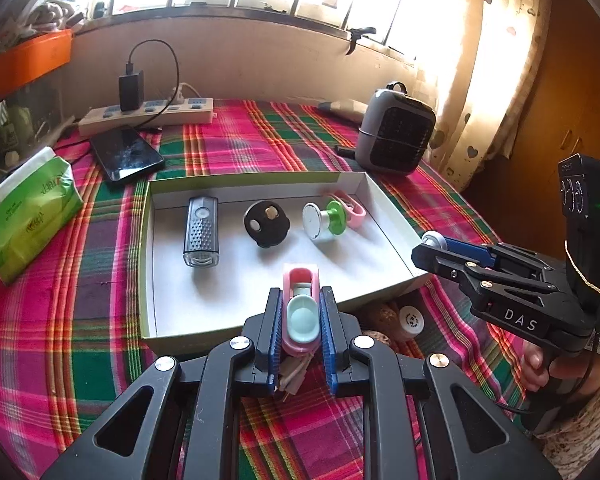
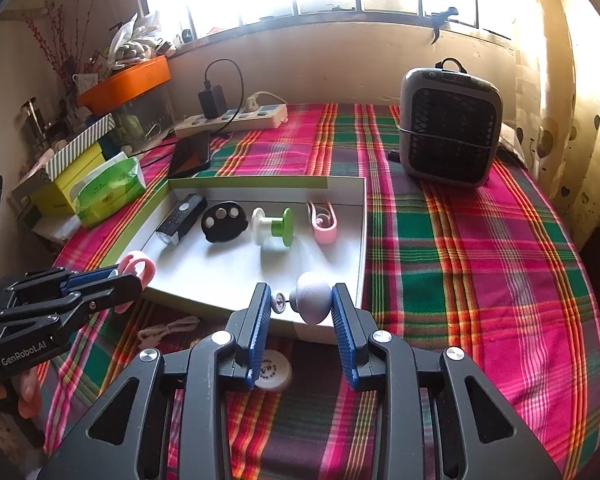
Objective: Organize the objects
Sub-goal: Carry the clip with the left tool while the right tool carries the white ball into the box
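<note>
A shallow white box [image 1: 156,264] lies on the plaid table; it also shows in the right wrist view [image 2: 362,216]. In it lie a grey bike light [image 1: 201,231], a black round piece [image 1: 266,223], a white-and-green spool [image 1: 323,221] and a pink clip [image 1: 354,210]. My left gripper [image 1: 300,308] is shut on a pink clip with a mint pad [image 1: 300,312], held over the box's front edge. My right gripper [image 2: 300,308] is shut on a grey knob with a small metal pin [image 2: 314,300], at the box's front right corner.
A grey heater [image 2: 450,126] stands at the back right. A phone [image 1: 126,153], a power strip [image 1: 148,114] and a green tissue pack [image 1: 28,208] sit at the left. A white round disc [image 2: 274,372] and a white cord [image 2: 168,330] lie before the box.
</note>
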A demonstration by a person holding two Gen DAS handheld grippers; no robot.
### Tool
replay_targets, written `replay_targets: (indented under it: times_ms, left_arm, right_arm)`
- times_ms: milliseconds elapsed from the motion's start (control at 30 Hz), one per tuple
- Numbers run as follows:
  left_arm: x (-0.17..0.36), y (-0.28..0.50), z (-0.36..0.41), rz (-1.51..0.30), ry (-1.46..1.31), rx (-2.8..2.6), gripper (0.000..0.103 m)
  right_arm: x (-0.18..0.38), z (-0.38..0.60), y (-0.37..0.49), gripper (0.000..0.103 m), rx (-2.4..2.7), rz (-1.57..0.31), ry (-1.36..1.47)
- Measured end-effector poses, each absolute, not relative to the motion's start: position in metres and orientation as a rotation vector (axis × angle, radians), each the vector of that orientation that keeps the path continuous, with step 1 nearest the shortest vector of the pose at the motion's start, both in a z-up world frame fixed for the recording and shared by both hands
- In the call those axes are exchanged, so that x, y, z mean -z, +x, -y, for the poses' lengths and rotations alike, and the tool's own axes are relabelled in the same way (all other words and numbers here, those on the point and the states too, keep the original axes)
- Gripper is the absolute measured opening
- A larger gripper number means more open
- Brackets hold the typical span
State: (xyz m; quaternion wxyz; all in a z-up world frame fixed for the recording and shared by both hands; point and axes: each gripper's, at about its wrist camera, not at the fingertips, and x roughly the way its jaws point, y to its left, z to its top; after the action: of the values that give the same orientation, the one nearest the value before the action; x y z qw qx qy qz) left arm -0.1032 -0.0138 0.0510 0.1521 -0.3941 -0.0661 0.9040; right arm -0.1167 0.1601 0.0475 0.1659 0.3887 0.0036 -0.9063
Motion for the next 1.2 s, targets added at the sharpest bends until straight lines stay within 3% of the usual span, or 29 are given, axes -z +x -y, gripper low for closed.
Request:
replay_targets:
  times_ms: [1200]
  left_arm:
    - [-0.013, -0.182, 0.023, 0.214, -1.29, -2.564, 0.016]
  right_arm:
    - [-0.013, -0.134, -0.189, 0.033, 2.513, -0.13, 1.227]
